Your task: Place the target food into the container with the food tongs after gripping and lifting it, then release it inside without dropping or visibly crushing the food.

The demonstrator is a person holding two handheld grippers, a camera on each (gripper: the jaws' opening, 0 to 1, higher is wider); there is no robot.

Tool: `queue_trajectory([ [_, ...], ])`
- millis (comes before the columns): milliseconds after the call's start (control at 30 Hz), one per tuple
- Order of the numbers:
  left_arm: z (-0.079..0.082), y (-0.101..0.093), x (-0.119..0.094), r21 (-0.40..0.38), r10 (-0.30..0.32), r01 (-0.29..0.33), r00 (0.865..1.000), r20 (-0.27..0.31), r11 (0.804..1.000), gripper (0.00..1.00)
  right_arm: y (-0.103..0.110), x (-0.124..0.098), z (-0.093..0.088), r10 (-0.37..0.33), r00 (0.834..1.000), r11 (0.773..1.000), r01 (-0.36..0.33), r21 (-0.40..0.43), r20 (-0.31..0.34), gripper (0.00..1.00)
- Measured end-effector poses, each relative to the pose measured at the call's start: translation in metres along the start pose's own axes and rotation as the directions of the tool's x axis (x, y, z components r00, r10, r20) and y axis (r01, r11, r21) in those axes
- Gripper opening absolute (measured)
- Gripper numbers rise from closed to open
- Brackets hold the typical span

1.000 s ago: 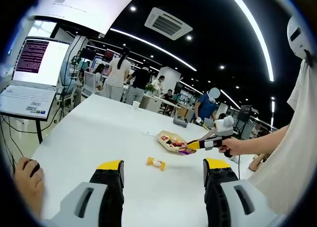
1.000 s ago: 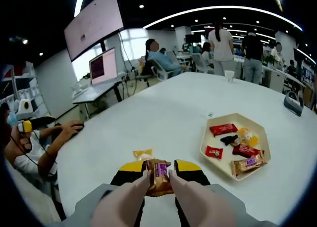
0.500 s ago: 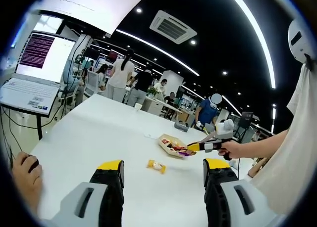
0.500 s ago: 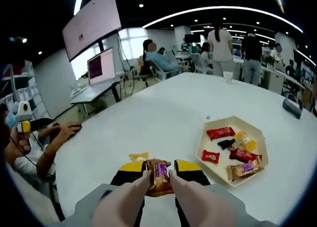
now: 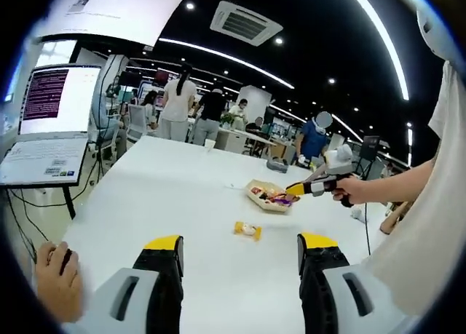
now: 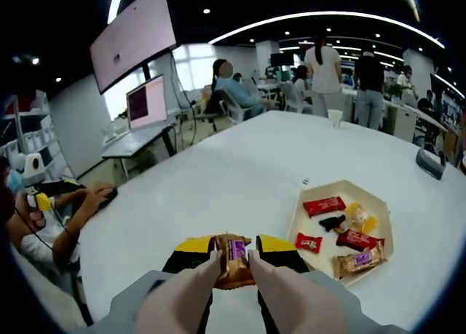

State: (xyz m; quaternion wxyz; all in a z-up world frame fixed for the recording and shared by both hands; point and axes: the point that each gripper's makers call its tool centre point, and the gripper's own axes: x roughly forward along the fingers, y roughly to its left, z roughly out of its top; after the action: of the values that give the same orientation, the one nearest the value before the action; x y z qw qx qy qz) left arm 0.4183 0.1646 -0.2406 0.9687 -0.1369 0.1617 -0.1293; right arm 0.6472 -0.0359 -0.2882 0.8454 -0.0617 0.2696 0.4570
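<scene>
Wrapped snack (image 6: 234,260) is clamped between the tongs (image 6: 251,294) held in the right hand-held gripper (image 6: 234,251), above the white counter (image 6: 240,174), left of the hexagonal tray (image 6: 339,228). Left hand-held gripper (image 5: 238,248) stands spread, holding nothing.

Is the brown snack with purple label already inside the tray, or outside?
Outside: the right gripper holds the snack beside the tray.
</scene>
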Motion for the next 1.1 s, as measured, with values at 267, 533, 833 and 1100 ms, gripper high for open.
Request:
queue_trajectory([
  [267,0.001,0.001,0.005,0.000,-0.020,0.020,1.000,-0.004,1.000,0.62,-0.006,0.002,0.005,-0.015,1.000,1.000,0.015,0.001,0.001,0.21],
  [533,0.001,0.005,0.003,-0.002,-0.019,0.019,1.000,-0.004,1.000,0.62,-0.015,0.003,0.011,-0.033,0.999,0.999,0.033,0.008,0.008,0.21],
  [833,0.000,0.010,0.007,-0.007,-0.028,0.028,1.000,-0.010,1.000,0.62,-0.024,0.005,0.014,-0.069,0.998,0.997,0.068,0.032,0.008,0.21],
  [1100,-0.001,0.012,0.018,-0.022,-0.045,0.044,0.999,-0.016,0.999,0.62,-0.037,0.007,0.019,-0.100,0.995,0.995,0.100,0.030,-0.002,0.21],
])
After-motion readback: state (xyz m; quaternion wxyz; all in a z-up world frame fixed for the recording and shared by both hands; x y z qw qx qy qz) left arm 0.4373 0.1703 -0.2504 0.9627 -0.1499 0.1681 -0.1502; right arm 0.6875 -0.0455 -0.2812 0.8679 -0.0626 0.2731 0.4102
